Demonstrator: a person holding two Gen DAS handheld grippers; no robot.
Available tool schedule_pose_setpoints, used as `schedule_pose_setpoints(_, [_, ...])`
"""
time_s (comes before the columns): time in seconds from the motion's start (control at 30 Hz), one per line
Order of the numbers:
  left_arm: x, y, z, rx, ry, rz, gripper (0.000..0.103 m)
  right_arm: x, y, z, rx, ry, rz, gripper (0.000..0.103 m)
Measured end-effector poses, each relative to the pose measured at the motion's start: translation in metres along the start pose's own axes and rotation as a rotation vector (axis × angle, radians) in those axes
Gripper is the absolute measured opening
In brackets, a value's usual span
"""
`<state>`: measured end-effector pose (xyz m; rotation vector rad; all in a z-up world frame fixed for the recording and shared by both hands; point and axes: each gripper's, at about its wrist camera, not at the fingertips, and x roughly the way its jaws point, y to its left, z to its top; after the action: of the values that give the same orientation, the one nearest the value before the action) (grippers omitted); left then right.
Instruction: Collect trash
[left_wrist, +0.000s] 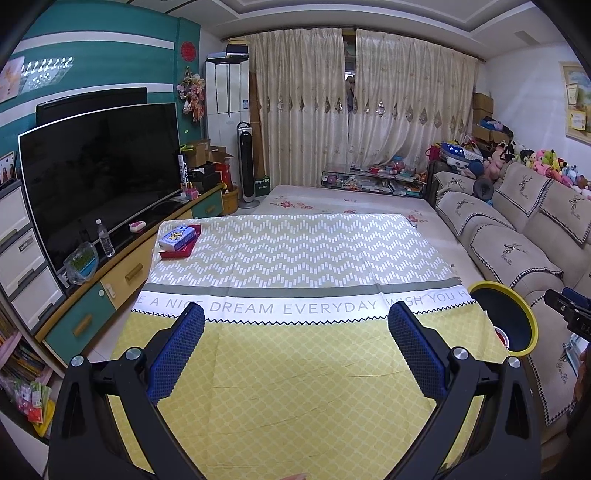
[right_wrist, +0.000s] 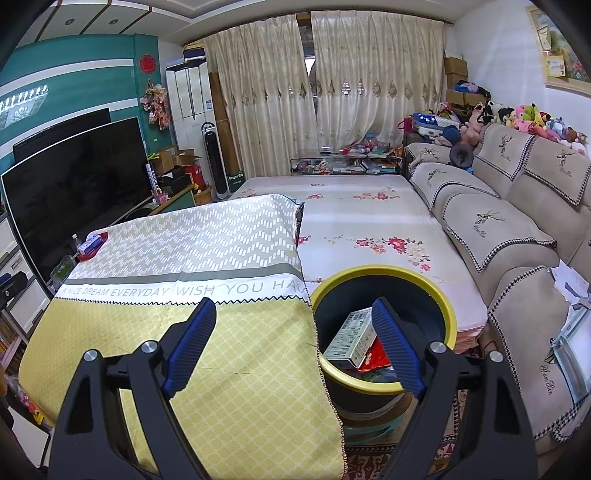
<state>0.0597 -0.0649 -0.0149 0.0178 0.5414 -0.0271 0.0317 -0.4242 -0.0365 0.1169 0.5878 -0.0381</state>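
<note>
A dark bin with a yellow rim (right_wrist: 384, 275) stands beside the table's right edge; it also shows in the left wrist view (left_wrist: 506, 314). Inside it lie a white carton (right_wrist: 351, 338) and red wrappers (right_wrist: 378, 356). My right gripper (right_wrist: 295, 314) is open and empty, spanning the table's right edge and the bin's mouth. My left gripper (left_wrist: 295, 319) is open and empty over the yellow part of the tablecloth (left_wrist: 295, 387). A blue tissue pack (left_wrist: 177, 235) sits on a red tray (left_wrist: 181, 249) at the table's far left corner.
A TV (left_wrist: 99, 173) on a low cabinet (left_wrist: 122, 280) with a water bottle (left_wrist: 105, 238) stands left. A flowered bed (right_wrist: 369, 221) lies beyond the table. A beige sofa (right_wrist: 517, 229) with plush toys runs along the right.
</note>
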Motion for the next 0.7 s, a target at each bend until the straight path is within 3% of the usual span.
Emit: schedule_pose_setpoints(0.7, [0.0014,0.0013,0.0003,0.001,-0.011,-0.013,0.098,0.004,0.0009,-0.0018,0.0,0.007,0.002,0.082])
